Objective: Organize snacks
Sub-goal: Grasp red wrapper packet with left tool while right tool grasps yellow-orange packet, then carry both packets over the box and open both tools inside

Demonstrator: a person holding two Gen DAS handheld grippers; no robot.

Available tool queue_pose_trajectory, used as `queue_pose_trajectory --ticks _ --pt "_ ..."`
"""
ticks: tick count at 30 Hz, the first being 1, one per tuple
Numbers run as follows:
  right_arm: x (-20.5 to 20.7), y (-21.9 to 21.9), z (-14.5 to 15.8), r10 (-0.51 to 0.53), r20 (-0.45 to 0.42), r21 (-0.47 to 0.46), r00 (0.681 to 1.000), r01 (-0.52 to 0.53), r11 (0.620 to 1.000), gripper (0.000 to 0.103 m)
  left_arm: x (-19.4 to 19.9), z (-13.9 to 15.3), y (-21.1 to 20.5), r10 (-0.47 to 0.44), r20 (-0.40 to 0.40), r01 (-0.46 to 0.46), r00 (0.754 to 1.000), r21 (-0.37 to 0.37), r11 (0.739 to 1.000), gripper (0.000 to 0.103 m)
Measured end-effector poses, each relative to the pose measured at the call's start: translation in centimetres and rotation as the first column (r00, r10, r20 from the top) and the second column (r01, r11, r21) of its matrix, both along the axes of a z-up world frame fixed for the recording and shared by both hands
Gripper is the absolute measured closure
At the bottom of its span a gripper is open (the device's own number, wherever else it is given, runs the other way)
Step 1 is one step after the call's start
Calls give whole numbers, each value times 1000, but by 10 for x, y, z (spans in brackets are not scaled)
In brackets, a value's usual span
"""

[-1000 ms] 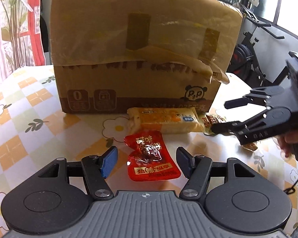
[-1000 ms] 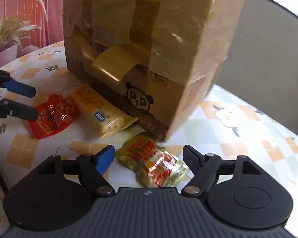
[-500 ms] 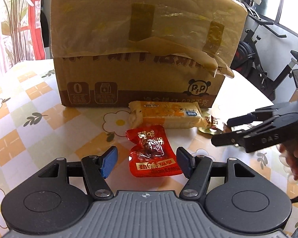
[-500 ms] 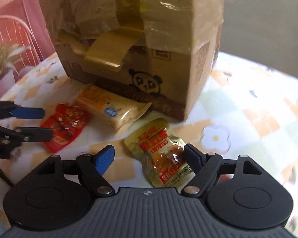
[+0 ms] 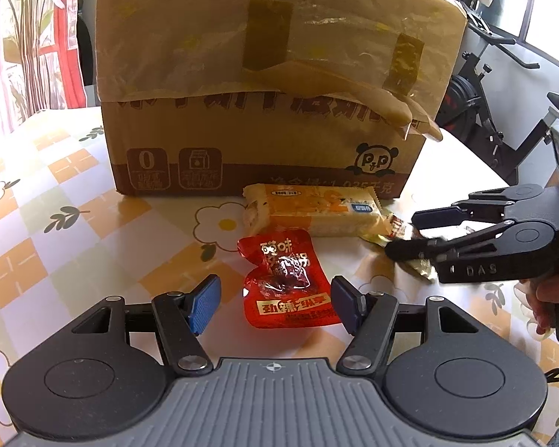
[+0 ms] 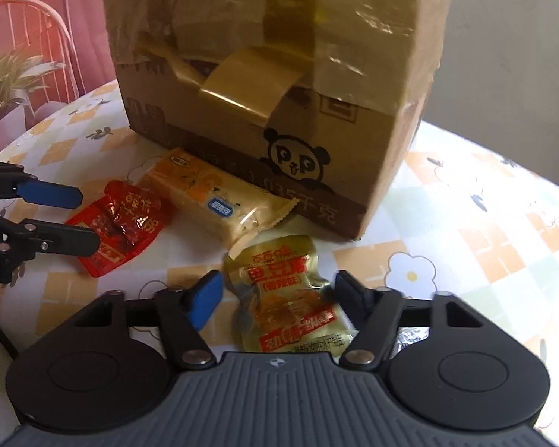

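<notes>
A red snack packet [image 5: 287, 279] lies flat on the flowered tablecloth between the fingers of my left gripper [image 5: 275, 298], which is open around it without squeezing. Beyond it an orange biscuit bar [image 5: 313, 212] rests against the cardboard box [image 5: 264, 93]. My right gripper [image 6: 277, 290] straddles a gold snack packet [image 6: 290, 298] and its jaws are closing, the pads close beside the packet's edges. From the left wrist view the right gripper [image 5: 400, 234] is low over that gold packet [image 5: 421, 270], a hand behind it. The left gripper [image 6: 88, 219] shows beside the red packet [image 6: 123, 227].
The taped cardboard box [image 6: 279, 74] with a panda logo fills the back of the table. An exercise bike [image 5: 503, 119] stands off the table's right side. A red chair [image 6: 29, 37] and a plant sit behind on the left.
My right gripper has sunk and rolled over the gold packet, and its jaws have drawn in around it. The left gripper and red packet have stayed put.
</notes>
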State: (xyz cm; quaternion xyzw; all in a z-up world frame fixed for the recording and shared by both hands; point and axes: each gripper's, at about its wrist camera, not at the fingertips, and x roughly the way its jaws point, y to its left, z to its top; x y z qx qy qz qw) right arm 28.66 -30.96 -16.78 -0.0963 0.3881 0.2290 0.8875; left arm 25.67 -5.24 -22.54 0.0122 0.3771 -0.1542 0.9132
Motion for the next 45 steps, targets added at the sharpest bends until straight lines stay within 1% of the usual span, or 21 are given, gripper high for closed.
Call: queue_pose_trajectory --ticks 9,14,18,20,22,23,25,26,28,29,30,31,32,33,35,40,45 --pt "-30 0 -2 -116 44 66 992 113 991 56 4 -5 -2 3 -8 -3 1000 16 1000 36" --pt "-47 0 -6 -199 72 108 977 191 976 56 10 -9 -6 13 2 -13 1000 45 999 36" --pt "-51 0 -6 -216 87 115 972 206 972 56 20 -12 -10 27 11 -28 1000 64 998 37" --pt "-50 1 -6 -223 90 119 971 211 970 56 25 -14 -12 33 23 -35 999 92 995 40" --pt "-50 -2 -6 -222 90 124 971 211 970 56 28 -15 -14 35 39 -39 999 111 993 47" --pt "-51 -2 -6 -221 89 129 971 209 969 56 28 -16 -14 27 47 -32 999 115 993 49" --pt "-51 -4 -6 -220 87 137 972 207 969 56 27 -16 -16 7 56 -14 998 113 993 61" --pt "-51 -4 -6 -218 87 139 972 205 969 56 26 -15 -17 -1 59 -6 998 114 994 61" --pt "-52 -3 -7 -213 90 141 973 199 970 57 24 -15 -15 -5 72 -1 997 92 996 69" --pt "-52 -2 -6 -213 93 141 973 199 970 57 22 -14 -13 -8 76 2 997 75 997 72" --pt "-53 -2 -6 -213 97 142 972 198 970 57 19 -12 -12 -9 83 4 997 62 998 76" --pt "-55 -3 -5 -213 101 143 972 197 970 58 16 -10 -11 -14 90 9 996 53 999 82" --pt "-56 -3 -5 -212 105 145 972 196 970 58 13 -7 -11 -21 99 16 995 50 999 85" --pt "-57 -2 -5 -209 107 143 972 193 971 59 9 -5 -11 -25 111 20 994 53 998 87" --pt "-58 -1 -4 -207 115 142 972 190 972 59 3 -2 -10 -29 124 22 992 59 998 88" --pt "-64 -3 -1 -209 151 158 966 185 970 59 -7 4 -1 -19 118 16 993 25 1000 89" --pt "-74 -3 5 -218 188 159 958 189 969 59 -16 15 8 -7 132 7 991 5 1000 89"
